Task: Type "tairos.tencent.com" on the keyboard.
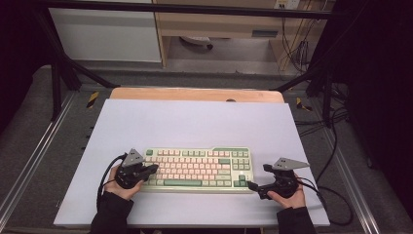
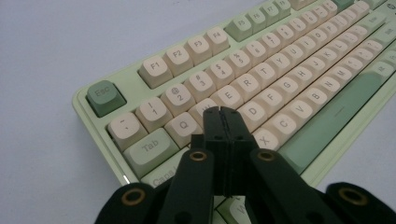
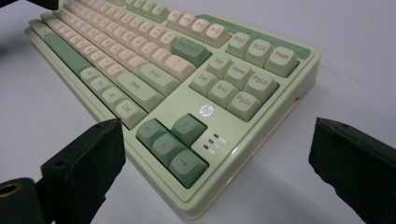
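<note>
High view: keyboard (image 1: 197, 168) lies flat on the white surface (image 1: 195, 122), toward your near edge, long side parallel to it. Wide bare room beyond the keyboard and at both of its ends; only a narrow strip between it and the near edge.

Your left hand-held gripper (image 1: 152, 169) sits over the keyboard's left end. In the left gripper view its jaws are pressed together, nothing between them, tips (image 2: 222, 112) above the W key area.

Your right hand-held gripper (image 1: 252, 185) rests just off the keyboard's right near corner. Right gripper view: jaws spread wide, empty, the arrow-key corner (image 3: 187, 154) between them, untouched.
</note>
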The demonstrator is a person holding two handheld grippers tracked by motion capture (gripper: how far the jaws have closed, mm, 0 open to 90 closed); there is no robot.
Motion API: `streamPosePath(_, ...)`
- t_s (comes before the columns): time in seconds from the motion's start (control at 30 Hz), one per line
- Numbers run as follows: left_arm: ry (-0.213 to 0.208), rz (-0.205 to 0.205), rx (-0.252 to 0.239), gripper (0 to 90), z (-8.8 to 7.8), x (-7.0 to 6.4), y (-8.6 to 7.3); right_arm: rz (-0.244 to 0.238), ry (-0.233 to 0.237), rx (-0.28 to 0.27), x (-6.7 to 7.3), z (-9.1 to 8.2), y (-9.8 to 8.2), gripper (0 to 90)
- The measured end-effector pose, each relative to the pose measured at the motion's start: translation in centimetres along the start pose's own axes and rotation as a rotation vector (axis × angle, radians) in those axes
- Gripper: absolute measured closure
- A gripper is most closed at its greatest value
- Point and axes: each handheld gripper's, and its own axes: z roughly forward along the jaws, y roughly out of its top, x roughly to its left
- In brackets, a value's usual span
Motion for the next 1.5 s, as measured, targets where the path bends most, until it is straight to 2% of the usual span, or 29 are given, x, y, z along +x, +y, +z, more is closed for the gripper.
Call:
streamPosePath(0.23,-0.006,0.004,-0.006,90.0,-0.1,-0.1,0.1,-0.023,0.003,0.000,1.0,0.4,0.8,12.4)
streamPosePath(0.57,-0.013,-0.003,-0.017,89.9,-0.3,0.1,0.2,-0.032,0.047,-0.004,2.7,2.0,2.5,31.7)
streamPosePath(1.03,-0.015,0.001,-0.024,90.0,-0.4,0.2,0.2,-0.055,0.061,0.002,5.1,4.1,4.8,56.1)
streamPosePath(1.17,-0.015,0.004,-0.027,89.9,-0.4,0.1,0.3,-0.061,0.062,0.000,5.5,4.4,5.1,60.4)
streamPosePath(1.5,-0.015,0.002,-0.031,90.0,-0.5,0.1,0.3,-0.061,0.060,0.000,6.7,6.2,6.4,77.5)
